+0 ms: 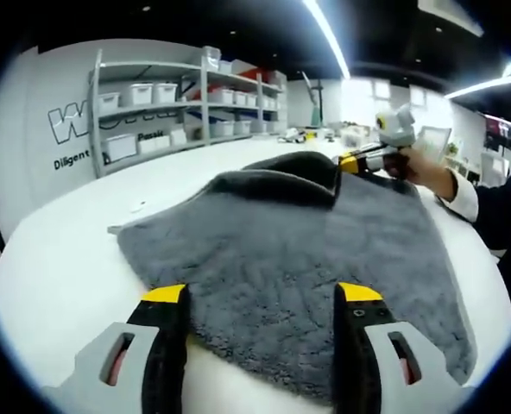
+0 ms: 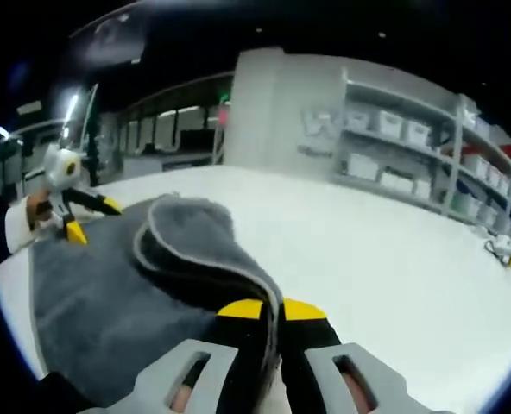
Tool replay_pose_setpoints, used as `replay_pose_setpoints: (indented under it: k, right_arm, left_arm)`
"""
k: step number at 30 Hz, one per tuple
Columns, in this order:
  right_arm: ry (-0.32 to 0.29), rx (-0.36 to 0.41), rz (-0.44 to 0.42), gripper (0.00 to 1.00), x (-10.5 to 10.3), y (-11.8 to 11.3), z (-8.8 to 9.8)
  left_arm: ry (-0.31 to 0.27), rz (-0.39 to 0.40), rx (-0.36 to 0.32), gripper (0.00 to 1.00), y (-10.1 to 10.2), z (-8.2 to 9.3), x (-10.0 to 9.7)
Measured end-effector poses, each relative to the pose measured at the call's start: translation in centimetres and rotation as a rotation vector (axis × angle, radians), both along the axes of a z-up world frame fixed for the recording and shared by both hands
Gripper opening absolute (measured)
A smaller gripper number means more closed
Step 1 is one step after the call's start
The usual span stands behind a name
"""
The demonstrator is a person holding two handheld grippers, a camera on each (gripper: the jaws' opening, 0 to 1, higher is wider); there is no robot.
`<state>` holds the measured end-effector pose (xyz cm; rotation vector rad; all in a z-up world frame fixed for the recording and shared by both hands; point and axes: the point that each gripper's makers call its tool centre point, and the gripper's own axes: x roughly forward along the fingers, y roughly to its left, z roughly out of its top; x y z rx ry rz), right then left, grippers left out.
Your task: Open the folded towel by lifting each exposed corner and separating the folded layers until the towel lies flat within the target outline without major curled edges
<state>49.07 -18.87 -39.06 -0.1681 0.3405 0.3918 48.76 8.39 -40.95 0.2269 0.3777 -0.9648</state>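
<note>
My right claw (image 2: 271, 312) pinches grey fluffy towel (image 1: 299, 250) edge; left claw (image 1: 264, 297) wide. White shelf bins (image 1: 148, 93), contents unseen; wall writing "Diligent".

Towel (image 1: 299, 250) lies on the table (image 1: 66, 259) — far corner folded back over it, pinched in the right gripper (image 2: 271, 309). Left gripper (image 1: 262, 297) hovers over the near edge — shelves (image 1: 186, 103) behind.

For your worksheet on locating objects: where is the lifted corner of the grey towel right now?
The lifted corner is pinched in the right gripper low in the right gripper view, raised off the white table. In the left gripper view it sits at the towel's far edge, before the shelves.
</note>
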Motion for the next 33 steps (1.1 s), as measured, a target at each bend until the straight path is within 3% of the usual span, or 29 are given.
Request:
replay_pose_setpoints:
  k: [4, 9, 12, 14, 19, 22, 24, 29, 33]
  right_arm:
    - [0.036, 0.069, -0.027, 0.00, -0.1, -0.6, -0.4]
    - [0.043, 0.082, -0.033, 0.03, -0.9, -1.0, -0.7]
    - [0.039, 0.015, -0.039, 0.07, -1.3, -1.5, -1.3]
    - [0.036, -0.022, -0.030, 0.04, -1.7, -1.4, -1.6]
    - [0.019, -0.044, -0.019, 0.04, -2.2, -1.1, -1.4]
    - [-0.028, -0.131, 0.013, 0.03, -2.4, -0.7, -0.9]
    - [-0.077, -0.276, 0.048, 0.04, -2.2, -1.1, -0.5]
    - [-0.195, -0.548, 0.134, 0.05, -0.3, -1.5, 0.5]
    - [-0.226, -0.665, 0.173, 0.11, 0.3, -0.9, 0.4]
  left_arm:
    - [0.003, 0.003, 0.007, 0.67, -0.2, 0.0, -0.3]
    - [0.003, 0.001, 0.003, 0.67, -0.2, -0.1, -0.7]
    - [0.003, 0.002, 0.004, 0.67, -0.3, -0.1, -0.9]
    - [0.003, 0.003, 0.007, 0.67, -0.4, -0.1, -1.1]
    - [0.000, 0.003, 0.005, 0.67, -0.5, -0.1, -1.5]
    - [0.000, 0.004, 0.005, 0.67, -0.5, -0.1, -1.8]
    - [-0.001, 0.004, 0.006, 0.67, -0.6, -0.1, -2.0]
    - [-0.003, 0.003, 0.006, 0.67, -0.5, -0.2, -2.0]
    - [-0.003, 0.003, 0.005, 0.67, -0.5, -0.2, -1.9]
